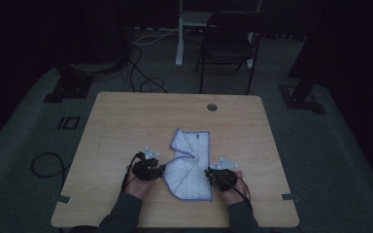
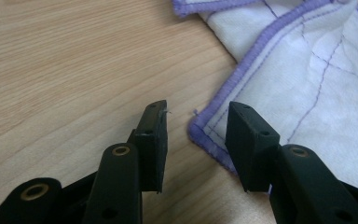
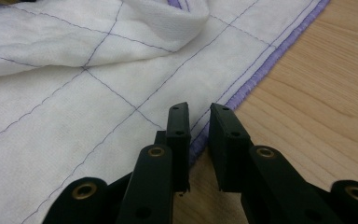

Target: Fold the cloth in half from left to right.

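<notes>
Holding my left claw (image 2: 196, 135) parted around the white cloth's (image 1: 190, 165) purple-hemmed corner, my right claw (image 3: 199, 140) nearly closed at its opposite hem, I work at a pale wooden table (image 1: 126, 116); beyond stand a folding chair (image 1: 228, 39), cables (image 1: 141, 73), grey floor.

No legible text or labels anywhere.

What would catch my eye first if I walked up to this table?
Probably the white cloth with its purple border, lying rumpled and partly folded in the middle of the wooden table. Next, the two black claws a person holds at its near edge: the left claw open around a cloth corner, the right claw narrowly parted at the purple hem.
</notes>
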`<state>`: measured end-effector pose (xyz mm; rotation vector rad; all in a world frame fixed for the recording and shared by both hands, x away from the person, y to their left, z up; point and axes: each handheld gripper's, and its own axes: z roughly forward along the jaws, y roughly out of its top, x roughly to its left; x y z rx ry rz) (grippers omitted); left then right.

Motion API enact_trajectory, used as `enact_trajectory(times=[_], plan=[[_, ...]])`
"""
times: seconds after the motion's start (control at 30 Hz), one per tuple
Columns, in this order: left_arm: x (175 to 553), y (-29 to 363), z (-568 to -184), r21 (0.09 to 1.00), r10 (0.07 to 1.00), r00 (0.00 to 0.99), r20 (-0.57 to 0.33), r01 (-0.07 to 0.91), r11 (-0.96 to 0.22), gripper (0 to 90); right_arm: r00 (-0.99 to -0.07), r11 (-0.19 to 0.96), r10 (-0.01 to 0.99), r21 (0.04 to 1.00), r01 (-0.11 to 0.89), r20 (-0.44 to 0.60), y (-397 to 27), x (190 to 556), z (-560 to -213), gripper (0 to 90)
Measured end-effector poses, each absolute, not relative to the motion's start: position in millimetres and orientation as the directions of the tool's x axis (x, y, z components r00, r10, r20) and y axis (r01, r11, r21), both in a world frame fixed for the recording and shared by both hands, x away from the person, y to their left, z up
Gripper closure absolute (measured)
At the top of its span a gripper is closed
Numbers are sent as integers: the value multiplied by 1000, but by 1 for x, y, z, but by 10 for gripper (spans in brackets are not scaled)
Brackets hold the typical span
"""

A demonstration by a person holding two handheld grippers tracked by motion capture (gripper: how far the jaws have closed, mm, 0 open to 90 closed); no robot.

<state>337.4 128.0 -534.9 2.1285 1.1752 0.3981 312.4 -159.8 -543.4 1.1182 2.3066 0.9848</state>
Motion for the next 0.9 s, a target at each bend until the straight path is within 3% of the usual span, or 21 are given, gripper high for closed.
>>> enact_trajectory(times=[0.03, 0.17, 0.23, 0.3, 0.9], plan=[[333, 122, -535, 680, 818, 575, -13, 605, -414, 656, -604, 433, 796, 736, 520, -42, -160, 312, -543, 790], [333, 121, -535, 677, 809, 587, -29, 607, -417, 742, -604, 433, 796, 736, 519, -43, -160, 312, -543, 790], [332, 120, -534, 676, 798, 601, -36, 603, -424, 847, -603, 434, 796, 736, 520, -44, -160, 312, -543, 790], [331, 119, -534, 674, 802, 595, -43, 610, -417, 869, -603, 433, 797, 737, 520, -42, -160, 312, -543, 790], [306, 100, -499, 759, 707, 701, -92, 509, -406, 874, -604, 432, 796, 738, 519, -41, -161, 313, -543, 770]])
